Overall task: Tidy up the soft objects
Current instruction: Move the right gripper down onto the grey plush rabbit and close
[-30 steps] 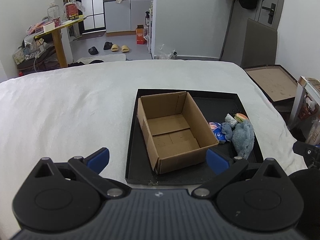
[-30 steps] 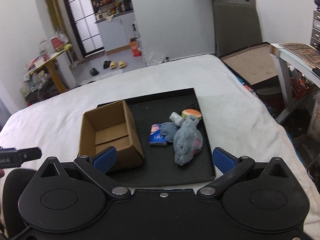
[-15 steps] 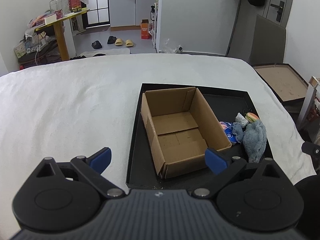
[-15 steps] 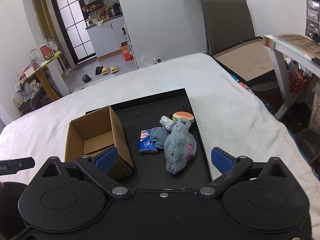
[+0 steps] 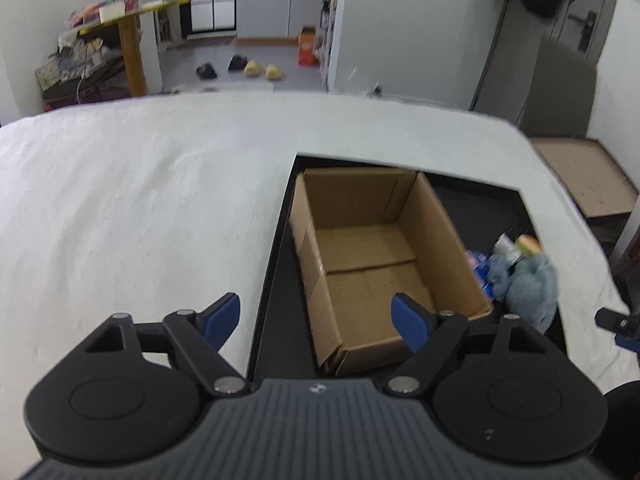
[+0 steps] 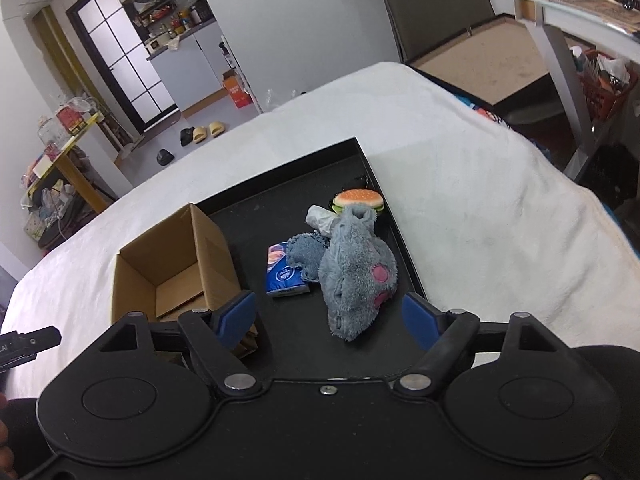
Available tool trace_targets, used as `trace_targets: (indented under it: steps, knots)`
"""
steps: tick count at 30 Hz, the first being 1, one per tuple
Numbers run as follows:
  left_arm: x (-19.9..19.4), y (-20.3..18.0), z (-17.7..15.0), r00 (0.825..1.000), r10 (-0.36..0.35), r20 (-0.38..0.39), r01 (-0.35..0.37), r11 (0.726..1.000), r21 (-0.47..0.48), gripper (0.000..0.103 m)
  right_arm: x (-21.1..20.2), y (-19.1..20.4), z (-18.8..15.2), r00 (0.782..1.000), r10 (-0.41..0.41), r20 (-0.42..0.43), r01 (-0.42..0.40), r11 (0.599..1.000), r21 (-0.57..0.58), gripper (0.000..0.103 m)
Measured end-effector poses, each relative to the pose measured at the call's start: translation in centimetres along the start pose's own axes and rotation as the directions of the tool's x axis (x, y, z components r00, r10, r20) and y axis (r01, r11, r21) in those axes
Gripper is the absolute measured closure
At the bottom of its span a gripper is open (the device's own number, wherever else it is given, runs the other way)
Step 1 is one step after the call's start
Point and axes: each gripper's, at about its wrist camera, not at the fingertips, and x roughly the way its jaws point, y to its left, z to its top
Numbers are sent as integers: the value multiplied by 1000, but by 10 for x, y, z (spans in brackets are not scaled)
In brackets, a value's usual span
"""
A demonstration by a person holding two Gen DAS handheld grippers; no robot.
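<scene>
I've got both tongs spread and empty, right tongs [image 6: 330, 316] hovering just short of the grey plush [image 6: 356, 268] on the black tray [image 6: 280, 168] for a straddle grab, left tongs [image 5: 316, 318] lined over the open cardboard box [image 5: 372, 248] as drop spot.

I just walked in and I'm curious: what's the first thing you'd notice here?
Probably the fluffy grey plush toy lying on the black tray, with a little toy hamburger at its far end and a blue packet beside it. Next to them on the tray stands an empty cardboard box, open at the top. Both hand-held grippers are open and hold nothing.
</scene>
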Motion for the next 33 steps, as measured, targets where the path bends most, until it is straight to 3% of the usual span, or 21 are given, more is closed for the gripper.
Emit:
trace_targets:
  steps: [2, 4, 13, 22, 25, 27, 30, 33]
  knots:
    - [13, 1, 0, 999, -7, -43, 6, 1000, -10, 47, 10, 0, 2, 1000, 3, -11, -3, 1000, 7, 24]
    - [20, 5, 0, 998, 0, -59, -2, 1000, -31, 51, 20, 0, 3, 1000, -1, -18, 1, 1000, 8, 24]
    - [43, 4, 7, 989, 11, -145, -23, 996, -82, 55, 59, 3, 4, 997, -33, -70, 33, 999, -4, 31]
    - [82, -16, 20, 966, 66, -250, -74, 997, -24, 57, 91, 7, 21, 990, -88, -109, 85, 996, -32, 32]
    - [96, -20, 21, 956, 76, -283, -81, 997, -5, 65, 103, 8, 26, 985, -121, -123, 115, 992, -55, 32]
    - [103, -18, 23, 950, 85, -301, -94, 996, -13, 78, 108, 10, 28, 983, -133, -130, 125, 990, -65, 32]
    - [110, -16, 26, 945, 71, -318, -85, 996, -29, 90, 112, 13, 32, 979, -150, -140, 139, 987, -86, 33]
    - [113, -20, 31, 946, 97, -310, -100, 995, 6, 95, 116, 17, 37, 977, -158, -143, 144, 984, -104, 33]
